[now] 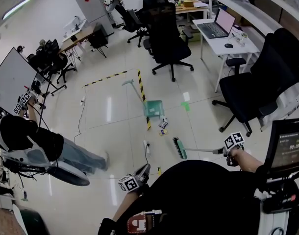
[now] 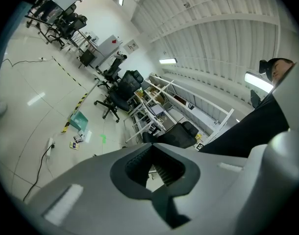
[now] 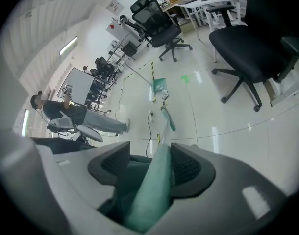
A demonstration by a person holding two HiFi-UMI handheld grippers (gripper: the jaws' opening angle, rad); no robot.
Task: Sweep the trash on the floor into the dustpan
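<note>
A green dustpan point(image 1: 153, 109) stands on the floor mid-room, its long handle slanting up-left; it also shows as the dustpan point(image 2: 79, 120) and the dustpan point(image 3: 160, 85). Small bits of trash point(image 1: 162, 126) lie just in front of it. The green broom head point(image 1: 179, 148) rests on the floor short of the trash. Its handle point(image 3: 152, 190) runs back into my right gripper point(image 1: 230, 150), which is shut on it point(image 3: 161, 155). My left gripper point(image 1: 139, 174) hangs low at my left side, jaws closed point(image 2: 152, 155) with nothing between them.
Black-and-yellow tape point(image 1: 142, 89) crosses the floor past the dustpan. A power strip with cable point(image 1: 146, 147) lies left of the broom head. Black office chairs point(image 1: 166, 38) point(image 1: 260, 82) and a desk point(image 1: 237, 47) with a laptop stand behind and right. A seated person point(image 1: 37, 141) is at left.
</note>
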